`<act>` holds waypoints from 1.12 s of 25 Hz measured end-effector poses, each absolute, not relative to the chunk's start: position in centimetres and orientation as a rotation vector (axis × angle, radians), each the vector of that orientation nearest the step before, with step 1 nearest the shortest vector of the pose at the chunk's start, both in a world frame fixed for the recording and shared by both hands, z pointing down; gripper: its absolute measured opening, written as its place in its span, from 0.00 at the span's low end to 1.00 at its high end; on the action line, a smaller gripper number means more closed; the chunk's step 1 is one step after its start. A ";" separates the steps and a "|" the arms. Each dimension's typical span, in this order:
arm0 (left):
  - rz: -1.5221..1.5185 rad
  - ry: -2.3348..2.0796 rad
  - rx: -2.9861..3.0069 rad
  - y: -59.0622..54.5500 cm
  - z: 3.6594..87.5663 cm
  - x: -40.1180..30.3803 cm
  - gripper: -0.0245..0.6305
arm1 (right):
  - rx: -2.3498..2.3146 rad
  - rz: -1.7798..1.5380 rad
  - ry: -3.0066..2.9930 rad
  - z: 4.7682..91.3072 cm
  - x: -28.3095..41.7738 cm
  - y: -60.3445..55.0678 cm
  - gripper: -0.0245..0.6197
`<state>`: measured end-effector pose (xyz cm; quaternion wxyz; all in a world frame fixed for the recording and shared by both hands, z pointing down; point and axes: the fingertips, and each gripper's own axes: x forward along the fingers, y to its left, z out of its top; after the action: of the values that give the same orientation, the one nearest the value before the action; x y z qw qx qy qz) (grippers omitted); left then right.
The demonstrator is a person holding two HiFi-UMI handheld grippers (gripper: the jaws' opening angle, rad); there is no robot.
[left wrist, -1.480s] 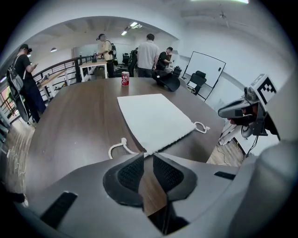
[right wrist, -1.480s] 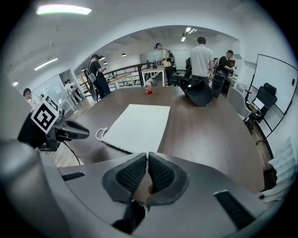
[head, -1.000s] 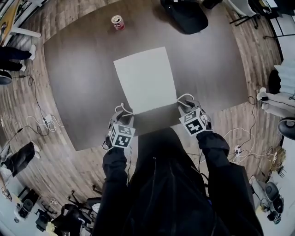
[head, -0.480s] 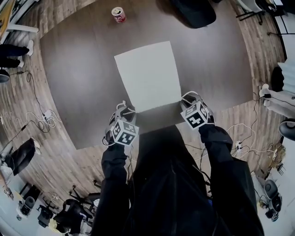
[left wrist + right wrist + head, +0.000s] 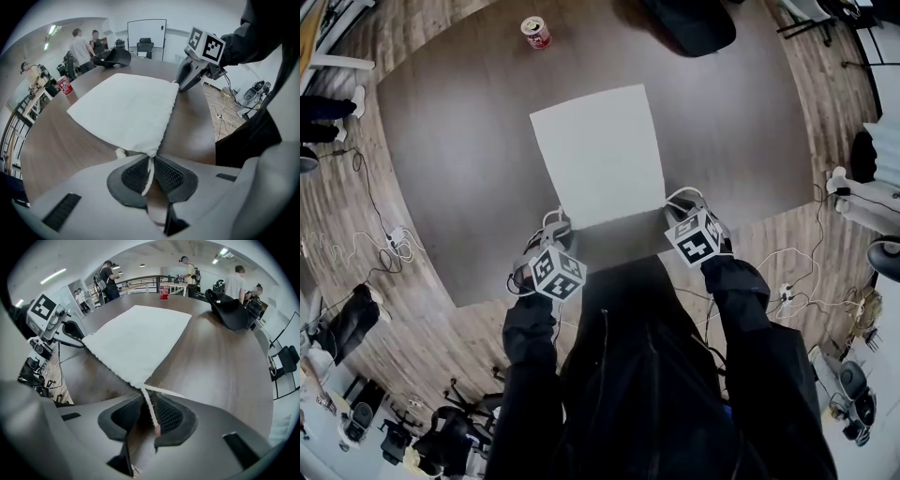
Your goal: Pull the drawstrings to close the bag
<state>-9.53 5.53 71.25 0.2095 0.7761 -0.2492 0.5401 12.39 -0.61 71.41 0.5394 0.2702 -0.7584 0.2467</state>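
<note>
The flat white rectangular cloth bag (image 5: pixel 600 155) lies on the dark brown counter (image 5: pixel 450 141). Its long axis runs away from the person, and its open, ungathered mouth edge lies crosswise, nearest the body. Each end of that edge meets one pair of tongs, so the pull probably has to go outward along the edge, the hands drawing apart.

At the near left corner, the left tongs (image 5: pixel 150 161) pinch the thin white left drawstring (image 5: pixel 149 174) just below the cloth. At the near right corner, the right tongs (image 5: pixel 143 416) stand partly spread. The white right drawstring (image 5: pixel 149 404) lies against one pad, with a gap still showing beside it.

Both pairs of jaws have just been closing, the left far more. Compared with a second ago, the left marker cube (image 5: pixel 558 272) has rolled, while the bag stays flat where it was.
</note>
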 end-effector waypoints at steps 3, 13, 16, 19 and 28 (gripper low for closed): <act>1.444 -0.700 2.145 5.5 70.7 -9.7 0.13 | 0.651 0.595 -1.818 71.3 11.9 -0.3 0.14; 1.271 -0.767 2.112 5.3 68.1 -10.0 0.11 | 0.807 0.658 -1.824 70.0 12.7 -0.5 0.08; 1.241 -0.820 2.086 5.0 67.3 -10.2 0.10 | 0.851 0.631 -1.848 68.4 12.7 -1.3 0.08; 1.172 -0.930 2.044 4.0 65.7 -10.5 0.10 | 0.889 0.606 -1.877 66.5 12.8 -1.9 0.08; 1.092 -1.162 1.924 2.8 60.4 -12.5 0.10 | 1.029 0.571 -1.917 61.0 13.2 -2.8 0.08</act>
<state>-12.49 2.77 60.37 0.3159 0.7304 -0.4413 0.4146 13.24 -2.83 61.01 0.4315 0.4128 -0.7687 0.2291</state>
